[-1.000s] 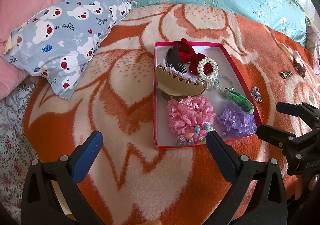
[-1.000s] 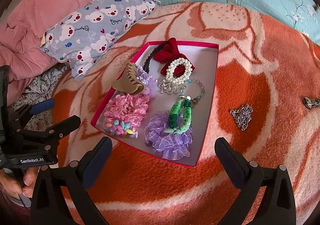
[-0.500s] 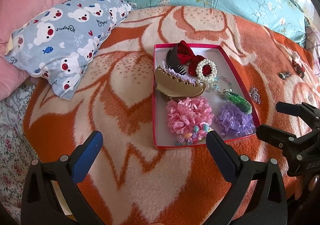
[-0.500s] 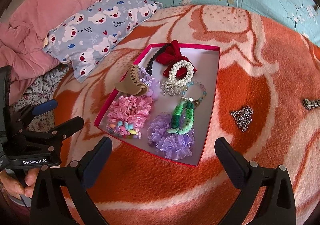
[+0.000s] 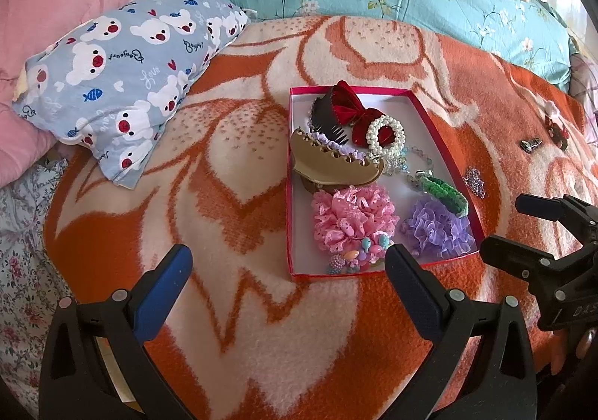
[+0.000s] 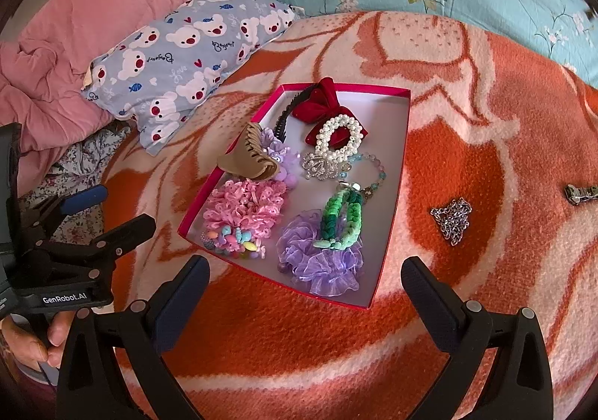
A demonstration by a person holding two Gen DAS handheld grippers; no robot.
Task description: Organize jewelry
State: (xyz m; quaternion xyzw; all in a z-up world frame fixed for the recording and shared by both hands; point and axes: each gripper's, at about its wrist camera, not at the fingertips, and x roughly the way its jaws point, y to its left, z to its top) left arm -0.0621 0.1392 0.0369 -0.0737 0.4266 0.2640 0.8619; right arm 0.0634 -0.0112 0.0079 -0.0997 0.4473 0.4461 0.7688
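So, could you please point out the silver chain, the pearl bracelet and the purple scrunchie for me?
silver chain [image 6: 453,219]: right wrist view, middle of the heap on the blanket.
pearl bracelet [image 6: 324,135]: right wrist view, left side of the bead ring.
purple scrunchie [image 5: 437,227]: left wrist view, centre of the ruffles.

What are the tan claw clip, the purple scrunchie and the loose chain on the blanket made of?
Claw clip: looks like hard plastic, matte tan, smooth moulded teeth.
Purple scrunchie: sheer fabric, probably organza or tulle; translucent ruffled edges.
Chain: appears to be metal, silvery, small shiny links in a heap; could be plated, cannot tell.
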